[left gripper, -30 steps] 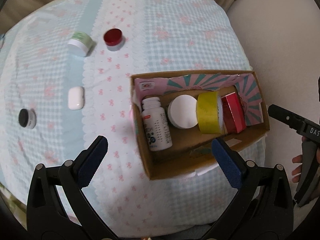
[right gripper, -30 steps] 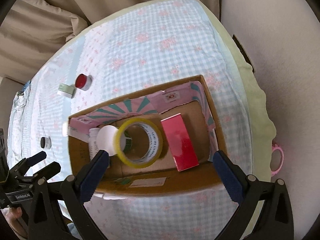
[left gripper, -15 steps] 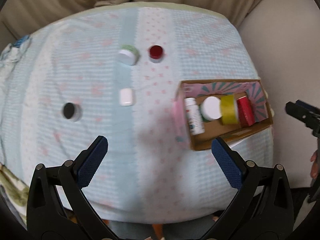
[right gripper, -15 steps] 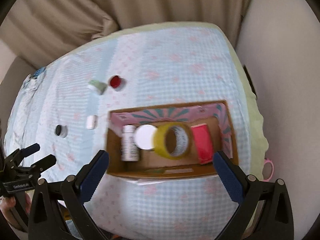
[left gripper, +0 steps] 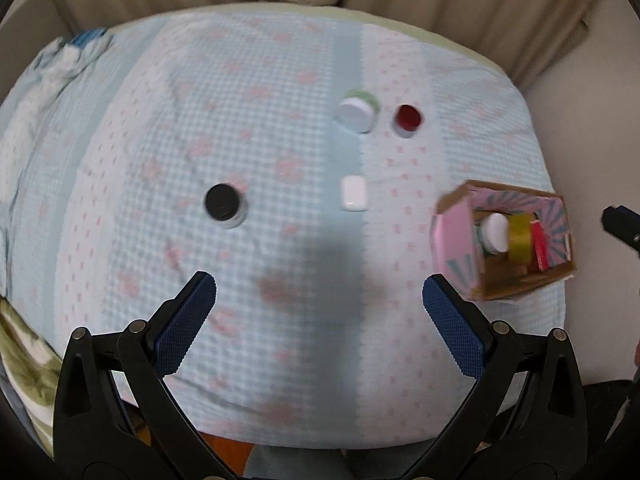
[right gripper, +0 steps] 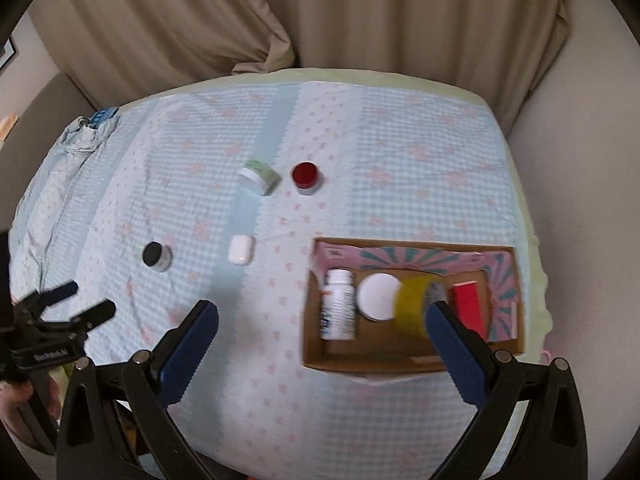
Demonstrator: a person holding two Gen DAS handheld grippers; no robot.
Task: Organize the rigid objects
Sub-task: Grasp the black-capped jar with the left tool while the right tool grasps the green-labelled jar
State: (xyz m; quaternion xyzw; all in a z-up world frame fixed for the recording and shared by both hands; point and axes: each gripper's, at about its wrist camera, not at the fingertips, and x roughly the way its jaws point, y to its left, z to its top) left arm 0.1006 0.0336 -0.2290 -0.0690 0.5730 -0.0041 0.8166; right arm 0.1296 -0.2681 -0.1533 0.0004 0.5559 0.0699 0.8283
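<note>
A tabletop (right gripper: 400, 152) covered in a blue checked cloth is seen from both wrist cameras. The left tool (left gripper: 320, 312) is held above the near edge with its blue pads wide apart and nothing between them; the right tool (right gripper: 324, 336) is likewise spread apart and empty, its right pad lying in front of the box (right gripper: 316, 320) in that view. The cardboard box, lined in pink, sits at the right of the tabletop, and four things are lined up inside it — a white bottle (right gripper: 339, 308), a white lid (right gripper: 378, 295), a yellow tape roll (right gripper: 412, 305) and a red block (right gripper: 470, 306). Four things are left out on the cloth, well apart from the box: a green jar (right gripper: 260, 174) tipped on its side, a red-capped jar (right gripper: 305, 176) just beside it, a white case (right gripper: 241, 250) nearer the box, and a black-capped jar (right gripper: 157, 256) to the left. Beige curtains (right gripper: 320, 20) are seen behind the tabletop.
</note>
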